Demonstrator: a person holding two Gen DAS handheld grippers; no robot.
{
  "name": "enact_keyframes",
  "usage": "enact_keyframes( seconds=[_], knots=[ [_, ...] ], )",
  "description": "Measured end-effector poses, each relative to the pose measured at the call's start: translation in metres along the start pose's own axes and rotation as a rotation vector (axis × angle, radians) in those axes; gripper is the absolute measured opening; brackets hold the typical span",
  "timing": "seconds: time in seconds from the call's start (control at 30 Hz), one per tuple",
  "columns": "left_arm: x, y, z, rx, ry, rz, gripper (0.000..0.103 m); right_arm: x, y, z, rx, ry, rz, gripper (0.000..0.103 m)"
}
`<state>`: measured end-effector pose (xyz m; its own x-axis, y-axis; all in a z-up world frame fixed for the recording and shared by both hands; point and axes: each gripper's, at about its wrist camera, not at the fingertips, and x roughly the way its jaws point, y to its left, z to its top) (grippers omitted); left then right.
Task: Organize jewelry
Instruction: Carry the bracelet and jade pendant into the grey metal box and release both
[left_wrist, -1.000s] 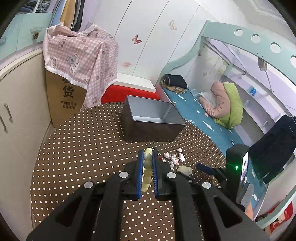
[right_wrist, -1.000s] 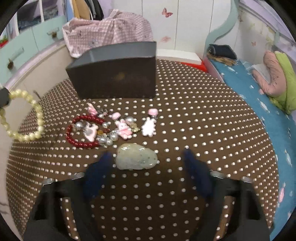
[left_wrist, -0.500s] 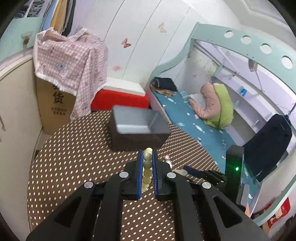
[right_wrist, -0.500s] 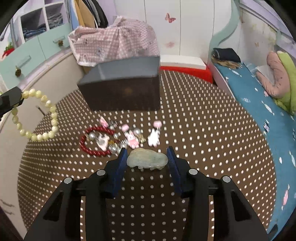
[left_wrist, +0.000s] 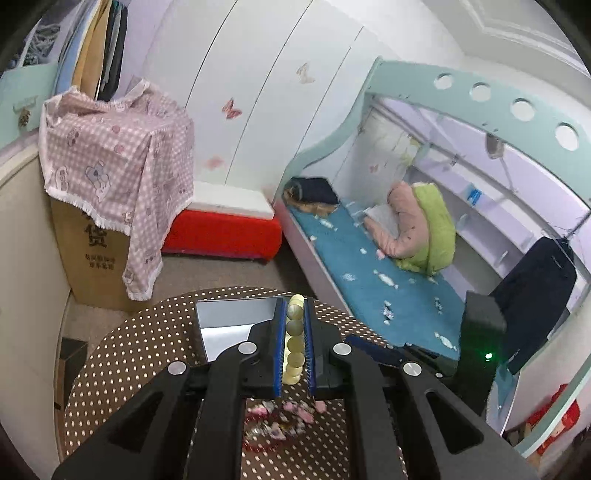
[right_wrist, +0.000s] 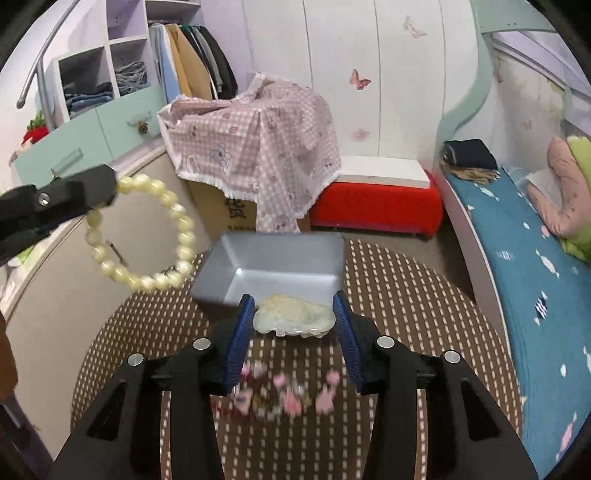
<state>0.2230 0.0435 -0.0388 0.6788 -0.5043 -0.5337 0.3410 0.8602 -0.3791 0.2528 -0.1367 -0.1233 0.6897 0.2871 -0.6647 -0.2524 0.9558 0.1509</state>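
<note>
A second ago the pale green stone (right_wrist: 293, 317) lay on the table (right_wrist: 406, 295) between the right gripper's (right_wrist: 293, 321) open jaws; now they have closed on it and lifted it clear. The left gripper (left_wrist: 294, 343) has raised the bead bracelet (right_wrist: 147, 236) higher, above the gray box (right_wrist: 280, 266).

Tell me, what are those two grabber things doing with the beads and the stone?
A person is tidying jewelry with two handheld grippers. The left gripper is shut on a pale bead bracelet, and the right gripper is clamped on a pale green jade stone. Both are held above the grey box. Pink charms lie on the dotted table.
</note>
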Motion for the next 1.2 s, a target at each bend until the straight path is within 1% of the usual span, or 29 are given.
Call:
enact_keyframes(
  seconds=[0.07, 0.17, 0.3, 0.37, 0.57, 0.67, 0.83, 0.87, 0.9, 0.93, 0.97, 1.1, 1.17, 1.2],
  knots=[
    [0.018, 0.009, 0.003, -0.014, 0.034, 0.007, 0.008, 0.018, -0.002, 0.011, 0.009, 0.023, 0.007, 0.043],
    [0.044, 0.021, 0.002, -0.029, 0.078, 0.041, 0.008, 0.042, 0.000, 0.021, 0.006, 0.064, 0.010, 0.043],
    [0.074, 0.037, -0.007, -0.056, 0.147, 0.040, 0.008, 0.069, 0.006, 0.021, -0.023, 0.108, 0.008, 0.043],
    [0.089, 0.045, -0.011, -0.069, 0.178, 0.051, 0.008, 0.078, 0.008, 0.021, -0.036, 0.125, 0.006, 0.043],
    [0.117, 0.056, -0.021, -0.075, 0.251, 0.072, 0.008, 0.102, 0.014, 0.021, -0.075, 0.175, -0.004, 0.043],
    [0.123, 0.058, -0.024, -0.081, 0.266, 0.074, 0.008, 0.110, 0.015, 0.020, -0.084, 0.196, -0.003, 0.043],
    [0.125, 0.060, -0.026, -0.080, 0.266, 0.092, 0.009, 0.118, 0.018, 0.019, -0.098, 0.213, -0.007, 0.043],
    [0.125, 0.060, -0.026, -0.082, 0.267, 0.088, 0.011, 0.119, 0.018, 0.020, -0.098, 0.214, -0.007, 0.043],
    [0.125, 0.060, -0.026, -0.088, 0.270, 0.088, 0.023, 0.120, 0.019, 0.020, -0.097, 0.218, -0.003, 0.043],
    [0.124, 0.060, -0.026, -0.095, 0.264, 0.081, 0.029, 0.120, 0.019, 0.021, -0.099, 0.219, -0.003, 0.043],
    [0.123, 0.060, -0.026, -0.101, 0.259, 0.074, 0.030, 0.121, 0.019, 0.021, -0.100, 0.222, -0.005, 0.043],
    [0.122, 0.059, -0.025, -0.084, 0.259, 0.091, 0.030, 0.120, 0.020, 0.021, -0.105, 0.227, -0.010, 0.043],
    [0.119, 0.061, -0.025, -0.100, 0.254, 0.089, 0.031, 0.120, 0.020, 0.020, -0.099, 0.224, -0.007, 0.043],
    [0.117, 0.061, -0.025, -0.106, 0.249, 0.084, 0.033, 0.121, 0.021, 0.020, -0.099, 0.222, -0.008, 0.043]
  ],
)
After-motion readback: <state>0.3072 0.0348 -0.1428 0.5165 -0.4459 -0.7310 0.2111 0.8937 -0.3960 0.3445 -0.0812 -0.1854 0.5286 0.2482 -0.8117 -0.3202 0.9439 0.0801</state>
